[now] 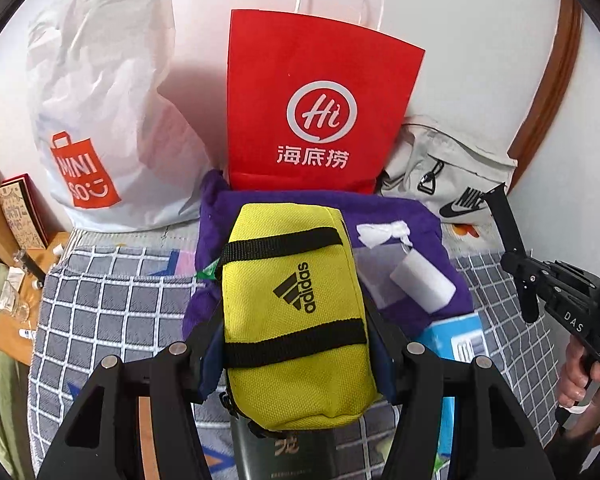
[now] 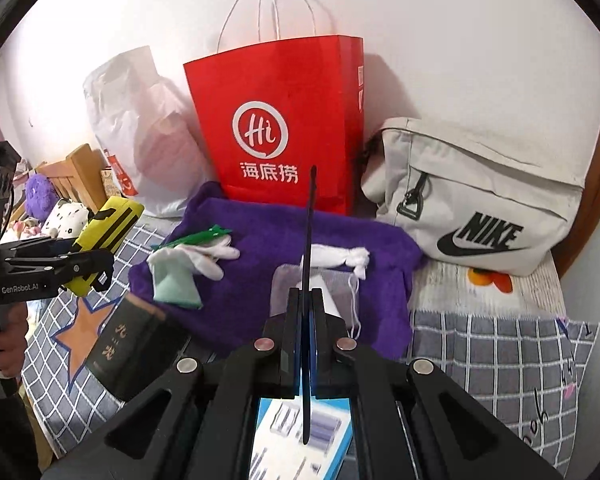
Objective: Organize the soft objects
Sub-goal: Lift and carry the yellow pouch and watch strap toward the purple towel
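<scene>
My left gripper (image 1: 296, 320) is shut on a yellow Adidas pouch (image 1: 292, 304) with black straps and holds it above the bed; the pouch (image 2: 108, 228) and that gripper (image 2: 60, 264) also show at the left of the right wrist view. My right gripper (image 2: 306, 292) is shut on a thin dark strip (image 2: 310, 220), seen edge-on, that sticks out past its fingers. A purple towel (image 2: 268, 248) lies ahead on the bed. On it lie white gloves (image 2: 336, 258), a mint cloth (image 2: 172, 280), a green piece (image 2: 196, 236) and a clear pouch with a white roll (image 1: 422, 284).
A red paper bag (image 2: 276, 132), a white Miniso plastic bag (image 1: 100, 120) and a beige Nike bag (image 2: 480, 200) lean against the wall. A dark book (image 2: 128, 340) and a blue box (image 2: 300, 440) lie on the checked bedcover (image 2: 492, 360). A hand (image 1: 580, 376) grips the right gripper (image 1: 540, 280).
</scene>
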`<state>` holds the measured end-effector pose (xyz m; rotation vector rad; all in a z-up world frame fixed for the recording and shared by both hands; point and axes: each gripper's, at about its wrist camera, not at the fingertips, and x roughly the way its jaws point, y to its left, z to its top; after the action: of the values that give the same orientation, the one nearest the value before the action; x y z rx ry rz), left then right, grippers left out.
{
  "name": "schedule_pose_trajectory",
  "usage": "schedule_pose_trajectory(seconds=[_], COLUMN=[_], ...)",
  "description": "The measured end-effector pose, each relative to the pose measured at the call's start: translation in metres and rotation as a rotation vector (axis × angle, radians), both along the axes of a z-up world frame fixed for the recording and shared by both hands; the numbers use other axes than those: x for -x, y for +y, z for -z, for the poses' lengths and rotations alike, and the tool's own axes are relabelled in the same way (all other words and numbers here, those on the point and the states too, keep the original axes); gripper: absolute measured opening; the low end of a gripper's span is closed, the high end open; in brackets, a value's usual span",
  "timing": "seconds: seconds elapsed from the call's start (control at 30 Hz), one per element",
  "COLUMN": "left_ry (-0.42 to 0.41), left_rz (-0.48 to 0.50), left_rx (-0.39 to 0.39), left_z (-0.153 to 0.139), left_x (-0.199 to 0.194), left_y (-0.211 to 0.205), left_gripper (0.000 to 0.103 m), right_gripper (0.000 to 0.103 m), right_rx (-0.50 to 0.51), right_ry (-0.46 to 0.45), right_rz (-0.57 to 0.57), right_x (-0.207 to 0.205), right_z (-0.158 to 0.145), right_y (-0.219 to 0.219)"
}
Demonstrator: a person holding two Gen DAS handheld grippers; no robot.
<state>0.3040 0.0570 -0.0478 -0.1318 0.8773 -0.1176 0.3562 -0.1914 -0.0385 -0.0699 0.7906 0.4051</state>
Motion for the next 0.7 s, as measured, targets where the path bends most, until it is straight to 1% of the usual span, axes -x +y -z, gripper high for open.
schedule_pose_trajectory(seconds=[0.3,0.53,0.7], left_ry=[0.022,0.052,0.073], left_rz=[-0.017,0.0,0.019], left_rx=[-0.001,-0.004,-0.002], left_z=[0.007,0.02,0.034], left_x=[-0.035,-0.066,-0.085], left_y=[0.007,0.002,-0.005], left_gripper=[0.058,0.058,0.058], right_gripper=[0.003,0.003,0.003], right_rx=[0.021,0.051,0.044], right_ry=[0.016,0.042,0.077], right_rz=[-0.008,-0.015,-0.018], right_x=[-0.043,-0.077,-0.09], right_z=[0.005,0.022,0.04], right_y=[0.004,0.004,0.0])
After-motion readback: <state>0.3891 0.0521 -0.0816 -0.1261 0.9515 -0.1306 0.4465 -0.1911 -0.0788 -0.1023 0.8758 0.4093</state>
